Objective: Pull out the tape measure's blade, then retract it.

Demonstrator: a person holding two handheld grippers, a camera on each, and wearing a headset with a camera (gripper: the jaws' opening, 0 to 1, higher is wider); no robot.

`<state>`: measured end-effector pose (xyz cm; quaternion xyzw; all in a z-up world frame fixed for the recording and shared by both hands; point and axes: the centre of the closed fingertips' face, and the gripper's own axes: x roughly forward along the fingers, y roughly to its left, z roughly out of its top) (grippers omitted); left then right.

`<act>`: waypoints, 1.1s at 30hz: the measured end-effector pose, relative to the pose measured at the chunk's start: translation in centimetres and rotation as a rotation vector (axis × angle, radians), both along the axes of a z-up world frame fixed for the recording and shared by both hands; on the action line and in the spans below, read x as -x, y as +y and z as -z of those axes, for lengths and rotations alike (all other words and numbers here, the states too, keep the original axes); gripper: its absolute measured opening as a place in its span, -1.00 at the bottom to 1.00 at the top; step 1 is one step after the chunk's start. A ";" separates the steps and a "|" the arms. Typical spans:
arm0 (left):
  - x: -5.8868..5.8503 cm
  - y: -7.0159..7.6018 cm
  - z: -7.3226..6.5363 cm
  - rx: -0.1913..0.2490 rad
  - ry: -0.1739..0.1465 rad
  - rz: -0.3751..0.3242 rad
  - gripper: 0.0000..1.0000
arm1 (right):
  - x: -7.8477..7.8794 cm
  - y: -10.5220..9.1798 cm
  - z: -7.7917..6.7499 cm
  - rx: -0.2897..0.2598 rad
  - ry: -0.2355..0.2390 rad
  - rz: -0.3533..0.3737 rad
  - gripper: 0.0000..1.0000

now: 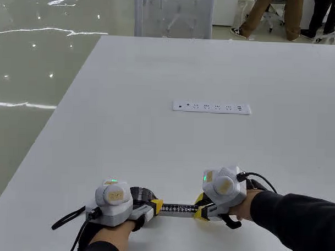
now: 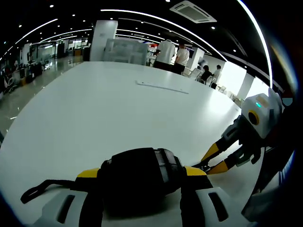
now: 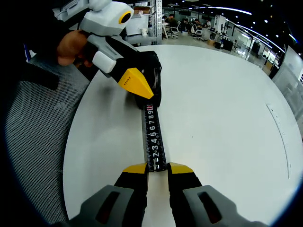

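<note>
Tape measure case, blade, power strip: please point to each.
tape measure case (image 2: pixel 139 179), left gripper view, on its black body.
blade (image 3: pixel 152 137), right gripper view, on the numbered strip.
power strip (image 1: pixel 211 107), head view, on its white top.

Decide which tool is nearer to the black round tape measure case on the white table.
Left. The left tool is clamped around the black round tape measure case; the right tool sits apart from it, pinching the tip of the black numbered blade drawn from the case.

The tape measure (image 1: pixel 142 195) sits on the bench (image 1: pixel 156 141) near its front edge, clamped in the left tongs (image 1: pixel 155 206), its blade (image 1: pixel 178 208) running rightward from it into the right tongs (image 1: pixel 200 211), with a power strip (image 1: pixel 211 107) well behind it.
</note>
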<state>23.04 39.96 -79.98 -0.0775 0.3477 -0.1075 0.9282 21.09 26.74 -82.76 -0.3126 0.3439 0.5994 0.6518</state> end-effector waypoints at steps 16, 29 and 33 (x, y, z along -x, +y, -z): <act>0.0 -0.1 0.0 0.007 0.004 0.003 0.24 | 0.0 2.8 -0.2 -0.030 0.020 -0.006 -0.75; 0.0 -0.1 0.0 0.012 0.005 0.002 0.24 | -0.2 4.8 -0.4 -0.074 0.020 -0.006 -0.75; 0.0 0.0 0.0 0.014 0.004 0.002 0.24 | -0.1 5.6 -0.3 -0.083 0.016 -0.003 -0.75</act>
